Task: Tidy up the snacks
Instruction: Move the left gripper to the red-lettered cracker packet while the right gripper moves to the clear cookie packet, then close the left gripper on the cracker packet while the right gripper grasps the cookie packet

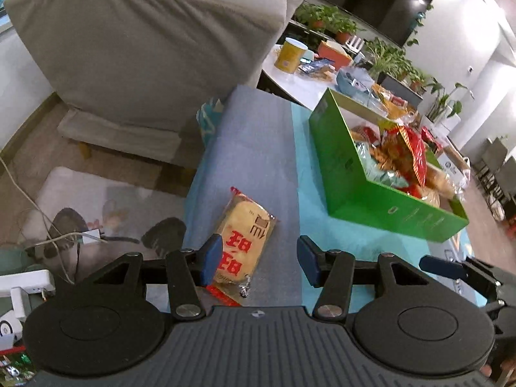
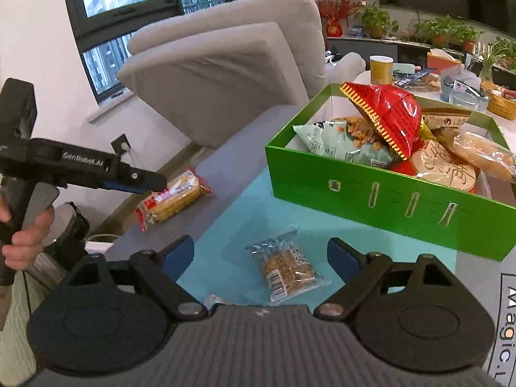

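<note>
A yellow snack pack with red characters lies flat on the grey strip of the table. My left gripper hovers just over its near end, open, with its left pad at the pack's edge and nothing pressed. In the right wrist view the left gripper reaches over the same yellow pack. My right gripper is wide open above a small clear packet of brown snacks on the teal mat. The green box behind it is piled with snack bags, a red bag on top.
A beige armchair stands past the table's far left edge. A white round table behind holds a yellow cup, packets and plants. Another clear wrapper lies near my right gripper. Cables trail on the floor.
</note>
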The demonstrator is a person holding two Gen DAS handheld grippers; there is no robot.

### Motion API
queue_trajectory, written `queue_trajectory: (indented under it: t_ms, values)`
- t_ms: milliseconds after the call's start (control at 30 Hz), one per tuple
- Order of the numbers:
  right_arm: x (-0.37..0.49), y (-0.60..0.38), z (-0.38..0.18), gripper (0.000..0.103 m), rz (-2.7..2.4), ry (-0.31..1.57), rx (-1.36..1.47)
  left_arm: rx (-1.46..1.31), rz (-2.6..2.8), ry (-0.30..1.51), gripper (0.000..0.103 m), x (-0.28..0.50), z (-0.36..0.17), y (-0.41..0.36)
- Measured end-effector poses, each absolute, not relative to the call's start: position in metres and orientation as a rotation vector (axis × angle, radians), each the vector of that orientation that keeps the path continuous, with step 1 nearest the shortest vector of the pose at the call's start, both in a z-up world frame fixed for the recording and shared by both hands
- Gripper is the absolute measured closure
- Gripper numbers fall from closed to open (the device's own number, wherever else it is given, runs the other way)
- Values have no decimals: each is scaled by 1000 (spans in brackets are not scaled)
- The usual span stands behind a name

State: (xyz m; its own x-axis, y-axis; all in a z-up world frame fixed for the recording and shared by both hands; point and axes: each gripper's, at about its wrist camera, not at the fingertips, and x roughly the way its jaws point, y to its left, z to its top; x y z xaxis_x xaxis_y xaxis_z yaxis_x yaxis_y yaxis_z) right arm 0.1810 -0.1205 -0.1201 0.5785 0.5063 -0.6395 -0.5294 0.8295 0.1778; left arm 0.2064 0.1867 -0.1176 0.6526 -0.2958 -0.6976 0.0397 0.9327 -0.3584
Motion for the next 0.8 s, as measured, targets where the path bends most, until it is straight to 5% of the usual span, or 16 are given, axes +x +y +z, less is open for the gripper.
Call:
queue_trajectory:
  t_ms: [800]
  values:
    - [177,-107,-147,25,564,795,-67,-98,-220,807,47,217,-144,168]
